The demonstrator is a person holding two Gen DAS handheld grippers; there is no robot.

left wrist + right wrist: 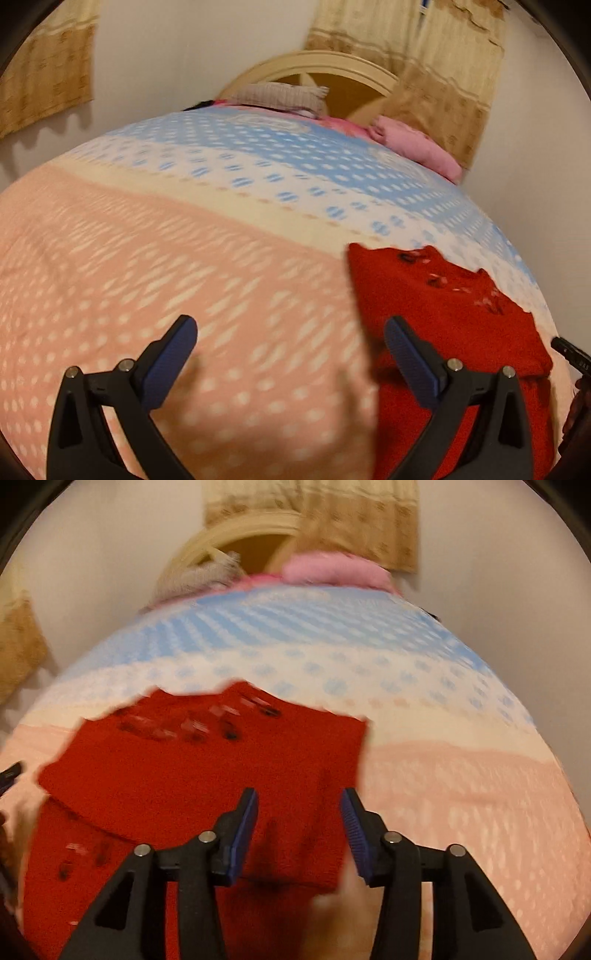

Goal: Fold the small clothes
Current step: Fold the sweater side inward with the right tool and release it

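Note:
A small red knitted garment (207,760) with small sparkly decorations lies on the bed, partly folded over itself. It also shows at the lower right of the left wrist view (443,314). My right gripper (299,805) is open and empty, hovering just above the garment's right edge. My left gripper (291,332) is open wide and empty, above the pink part of the bedspread, with its right finger (406,354) over the garment's left edge. The views are blurred by motion.
The bed is covered by a pink, cream and blue dotted bedspread (184,240). A pink pillow (417,147) and a beige knitted item (280,96) lie by the headboard (314,64). Curtains and white walls stand behind. A dark object (570,354) shows at the right edge.

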